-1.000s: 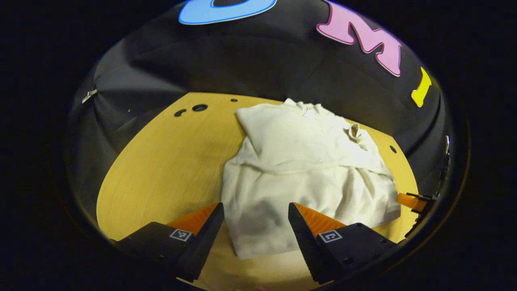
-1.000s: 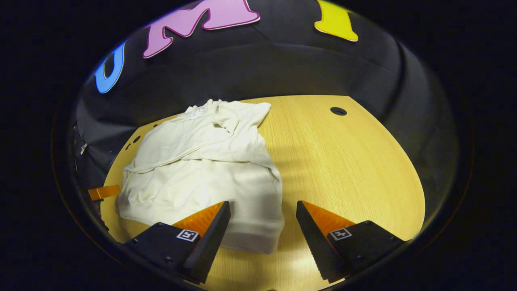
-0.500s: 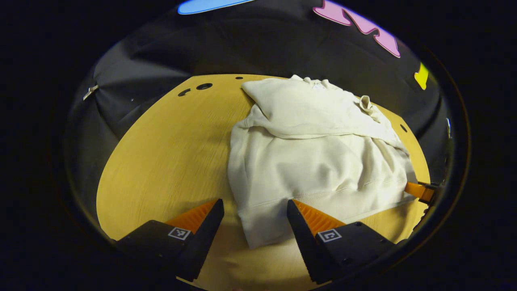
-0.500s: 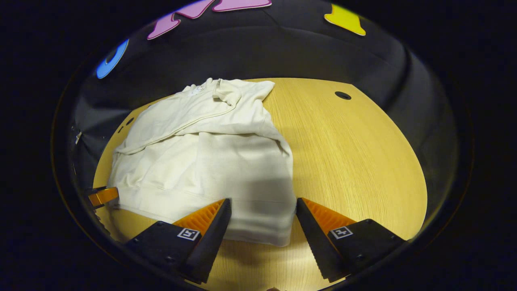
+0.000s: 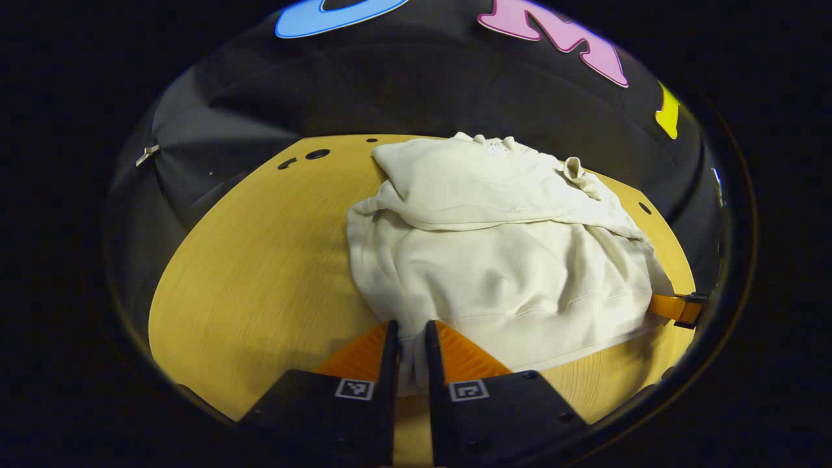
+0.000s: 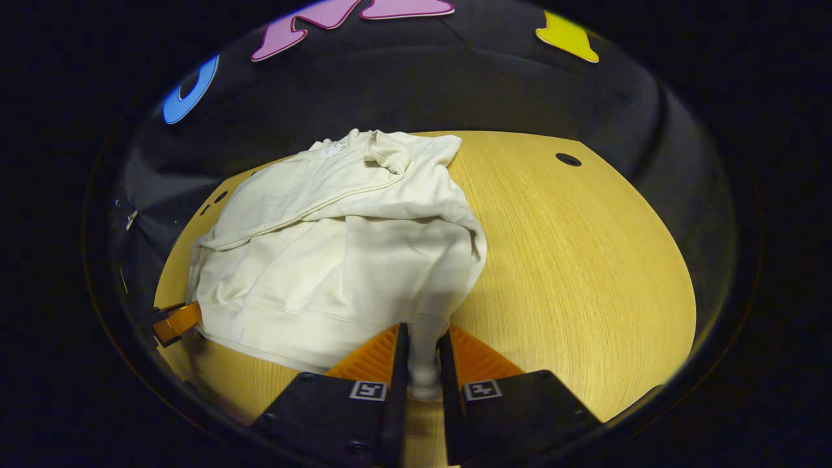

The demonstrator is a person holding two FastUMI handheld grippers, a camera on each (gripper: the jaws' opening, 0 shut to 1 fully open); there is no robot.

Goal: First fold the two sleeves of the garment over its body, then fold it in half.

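The cream garment (image 5: 500, 253) lies on the wooden worktop (image 5: 260, 260), sleeves folded over its body. Left gripper (image 5: 408, 338) and right gripper (image 6: 422, 344) each pinch a hem corner.

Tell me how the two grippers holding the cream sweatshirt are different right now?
The left gripper pinches the hem corner on its own side of the cream fleece sweatshirt; the right gripper pinches the opposite hem corner. In the left gripper view the bare wooden table lies left of the garment; in the right gripper view it lies right. Both have jaws closed on cloth at the near edge, with the sleeves already folded over.
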